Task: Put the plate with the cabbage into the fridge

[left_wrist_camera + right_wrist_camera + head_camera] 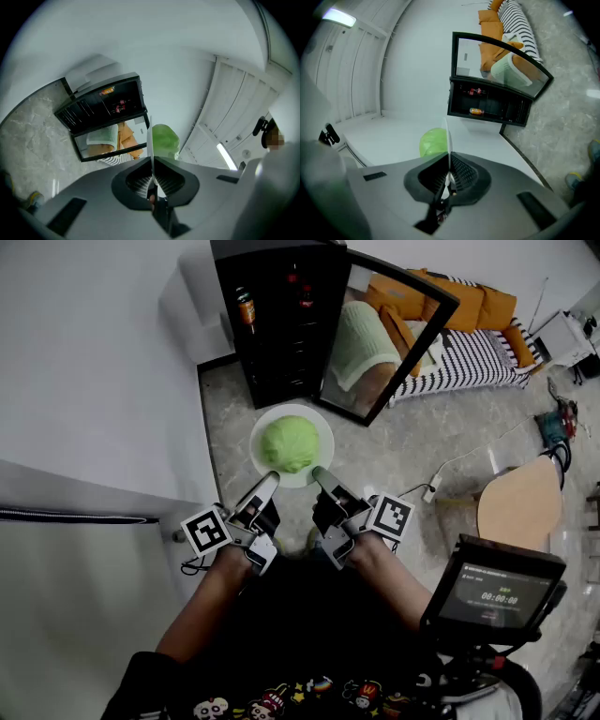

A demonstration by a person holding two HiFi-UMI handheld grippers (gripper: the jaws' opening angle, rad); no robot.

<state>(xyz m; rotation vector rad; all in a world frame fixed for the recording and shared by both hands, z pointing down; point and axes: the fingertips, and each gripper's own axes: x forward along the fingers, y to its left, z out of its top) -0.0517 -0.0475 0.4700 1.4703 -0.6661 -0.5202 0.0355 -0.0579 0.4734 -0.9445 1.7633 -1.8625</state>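
left claw (270, 480), right claw (321, 474) clamped on plate (322, 426)

Plate (325, 442) smooth, glossy, ceramic-like; cabbage (290, 443) waxy leaf; fridge door (384, 343) reflective glass; floor (431, 442) polished mottled stone.

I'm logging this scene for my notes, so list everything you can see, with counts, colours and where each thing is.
plate: one, white, held above the floor before the fridge
cabbage: one, green, on the plate
fridge: one, black, door open, by the wall
drink: one, orange, inside the fridge
sofa: one, striped with orange cushions, beyond the door
round table: one, light wood, right
left gripper: one, black and grey, fingers shut on the plate's rim
right gripper: same
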